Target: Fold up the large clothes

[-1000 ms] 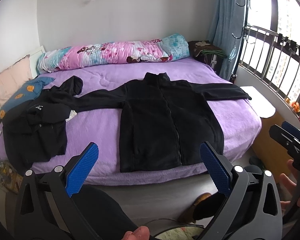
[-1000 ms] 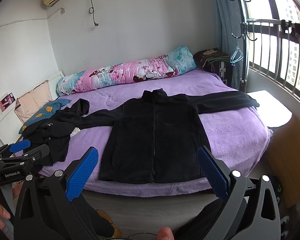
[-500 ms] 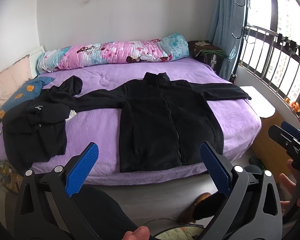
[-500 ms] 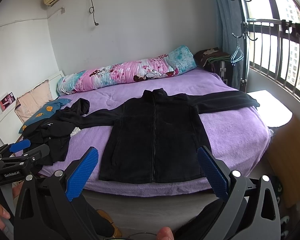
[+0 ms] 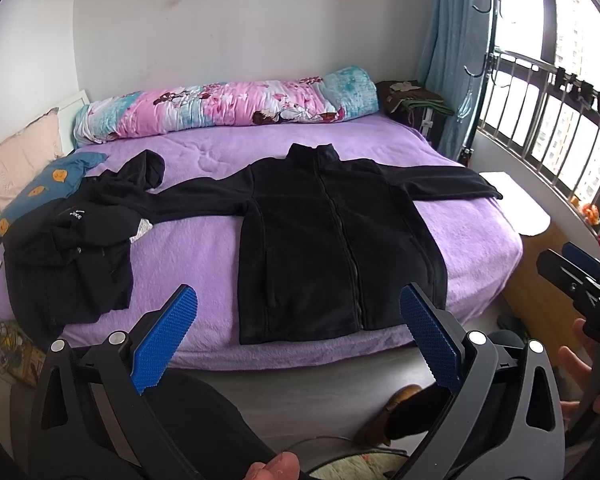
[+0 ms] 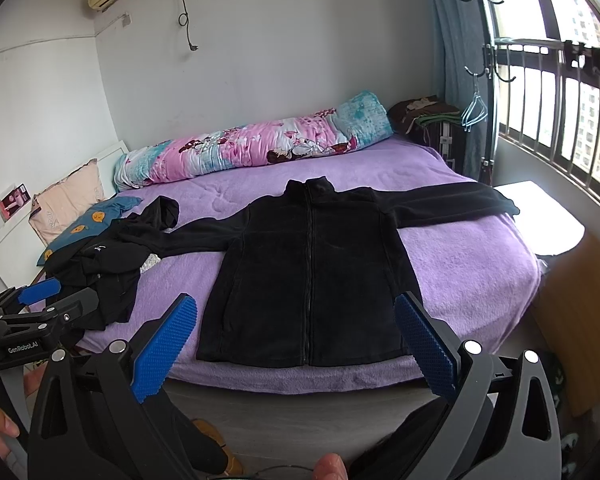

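A black zip-front fleece jacket lies spread flat, front side up, across the middle of a bed covered in a purple blanket. Its zipper is closed, its collar points toward the far wall, and both sleeves stretch straight out to the sides. The hem reaches close to the near edge of the bed.

To the left of the jacket a second dark garment, a black hoodie, lies crumpled in a heap, with its hood just beside the end of the jacket's left-reaching sleeve. A rolled pink and turquoise floral quilt runs along the wall at the far side of the bed. A peach pillow and a blue cushion sit at the bed's left end. On the right are a blue curtain and a barred window.

Two handheld grippers are held up in front of the bed, short of the blanket. The left gripper has its blue-padded fingers spread wide apart, holding nothing. The right gripper is likewise spread wide and empty. Neither touches the jacket. A fingertip of the person shows at the bottom edge of the left view.
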